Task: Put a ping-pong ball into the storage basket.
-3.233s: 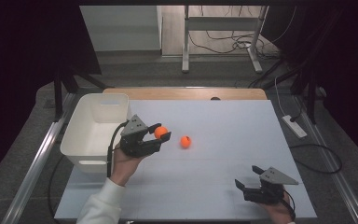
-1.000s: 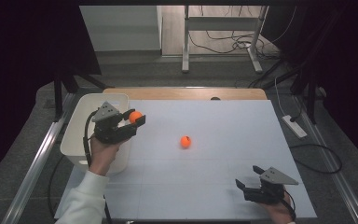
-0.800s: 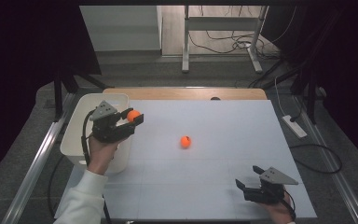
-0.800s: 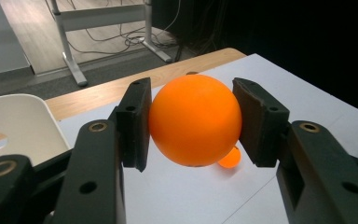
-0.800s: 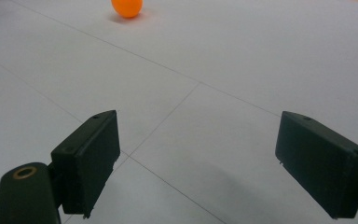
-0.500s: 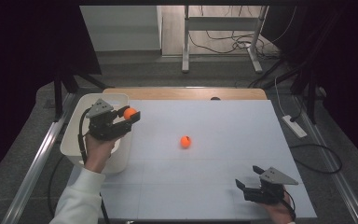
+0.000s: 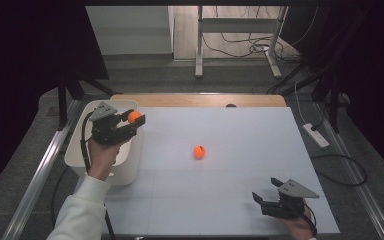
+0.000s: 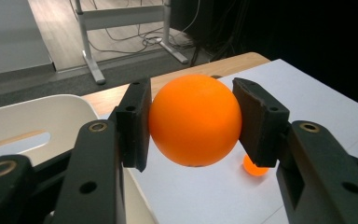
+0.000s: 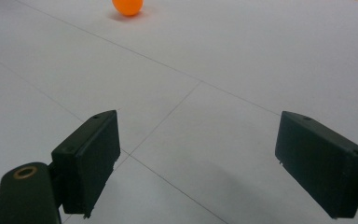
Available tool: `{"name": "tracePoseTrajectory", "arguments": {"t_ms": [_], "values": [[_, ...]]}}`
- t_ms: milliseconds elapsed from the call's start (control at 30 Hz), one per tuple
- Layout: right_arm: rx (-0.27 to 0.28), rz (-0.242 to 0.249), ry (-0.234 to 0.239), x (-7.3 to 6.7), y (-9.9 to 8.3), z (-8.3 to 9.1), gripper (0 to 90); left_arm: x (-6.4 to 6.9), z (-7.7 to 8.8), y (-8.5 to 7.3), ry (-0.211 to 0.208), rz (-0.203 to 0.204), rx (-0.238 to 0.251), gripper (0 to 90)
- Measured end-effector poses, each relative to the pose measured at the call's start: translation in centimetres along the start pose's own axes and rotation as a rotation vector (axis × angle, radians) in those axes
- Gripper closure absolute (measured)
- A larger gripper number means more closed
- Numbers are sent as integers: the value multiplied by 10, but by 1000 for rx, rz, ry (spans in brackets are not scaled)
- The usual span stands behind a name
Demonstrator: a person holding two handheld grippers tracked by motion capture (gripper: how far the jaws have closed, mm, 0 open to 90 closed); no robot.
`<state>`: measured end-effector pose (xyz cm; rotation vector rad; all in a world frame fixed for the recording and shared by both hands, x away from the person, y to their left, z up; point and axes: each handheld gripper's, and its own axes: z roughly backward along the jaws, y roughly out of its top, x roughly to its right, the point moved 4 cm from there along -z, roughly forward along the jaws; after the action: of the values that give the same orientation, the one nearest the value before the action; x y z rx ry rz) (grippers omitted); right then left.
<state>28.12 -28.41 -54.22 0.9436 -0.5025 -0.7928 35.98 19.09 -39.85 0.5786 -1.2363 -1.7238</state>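
My left gripper (image 7: pixel 132 121) is shut on an orange ball (image 7: pixel 134 117), held over the right rim of the white bin (image 7: pixel 75 150). The left gripper view has that ball (image 8: pixel 195 119) squeezed between the two black pads (image 8: pixel 137 123), with the bin's rim (image 8: pixel 37 109) at left. A second orange ball (image 7: pixel 199 151) lies on the white table top near its middle; it peeks out under the held one (image 8: pixel 254 167) and sits far ahead in the right gripper view (image 9: pixel 127 6). My right gripper (image 7: pixel 266 200) rests open near the table's front right corner, nothing between its jaws (image 9: pixel 209 163).
The white table top (image 7: pixel 240 130) has a wooden strip along its far edge (image 7: pixel 195 100). Beyond it stand a metal desk frame (image 7: pixel 240 45) and loose cables on the floor. A power strip (image 7: pixel 316 135) lies off the table's right side.
My left gripper has carried its orange ball leftward and away from me, from mid-table to above the bin's rim. The right gripper and the loose ball have stayed put.
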Motion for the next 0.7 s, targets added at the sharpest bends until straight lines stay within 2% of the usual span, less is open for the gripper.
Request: {"name": "tracePoseTrajectory", "arguments": {"t_ms": [433,700], "values": [[-2,-4,-6,1,0,0,141,-18,2,0,43,28,-1,499],[-2,-6,-10,1,0,0,142,-25,5,2,65,23,1,499]]}}
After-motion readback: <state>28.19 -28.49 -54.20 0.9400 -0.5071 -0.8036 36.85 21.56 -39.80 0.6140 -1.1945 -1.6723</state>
